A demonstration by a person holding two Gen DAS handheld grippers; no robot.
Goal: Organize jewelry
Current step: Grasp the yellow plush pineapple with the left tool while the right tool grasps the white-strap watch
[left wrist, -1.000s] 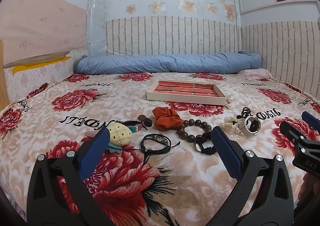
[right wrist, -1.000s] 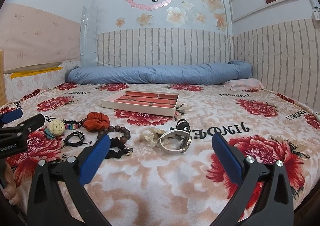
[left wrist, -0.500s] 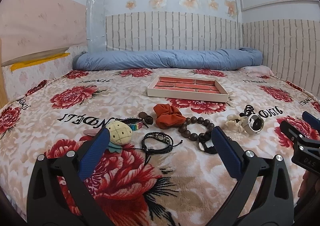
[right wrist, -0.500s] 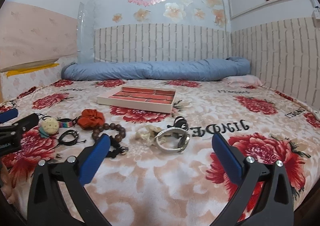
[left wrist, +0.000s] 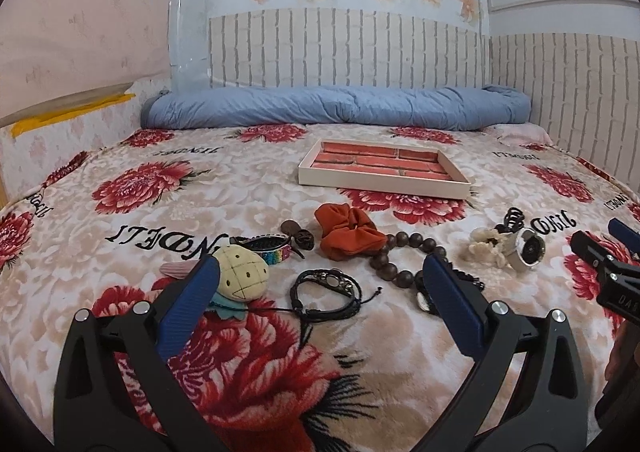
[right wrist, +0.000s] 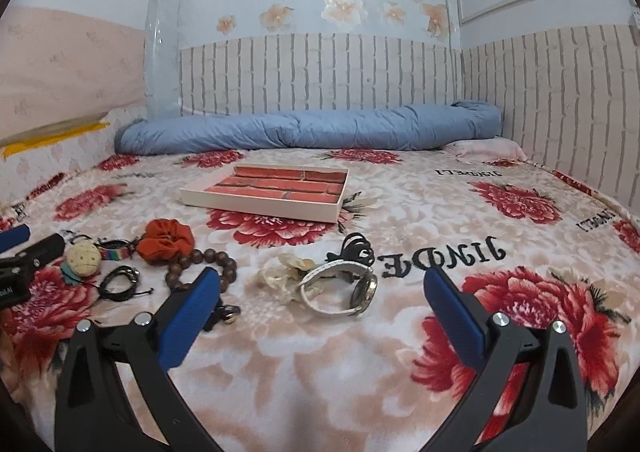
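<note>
Black cord bracelet (left wrist: pixel 326 294) lies on bedspread just ahead of left gripper (left wrist: pixel 320 284), between its spread jaws, long axis left-right. Right gripper (right wrist: pixel 322 292), also spread & empty, faces watch (right wrist: pixel 340 286). Tray (left wrist: pixel 384 190) sits far, centre, nothing in it.

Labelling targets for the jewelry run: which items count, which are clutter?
Job: white-strap wristwatch; brown wooden bead bracelet; black cord bracelet; rainbow woven band; cream tray with red brick-pattern lining.
Clutter: rolled blue quilt; pineapple plush toy.
</note>
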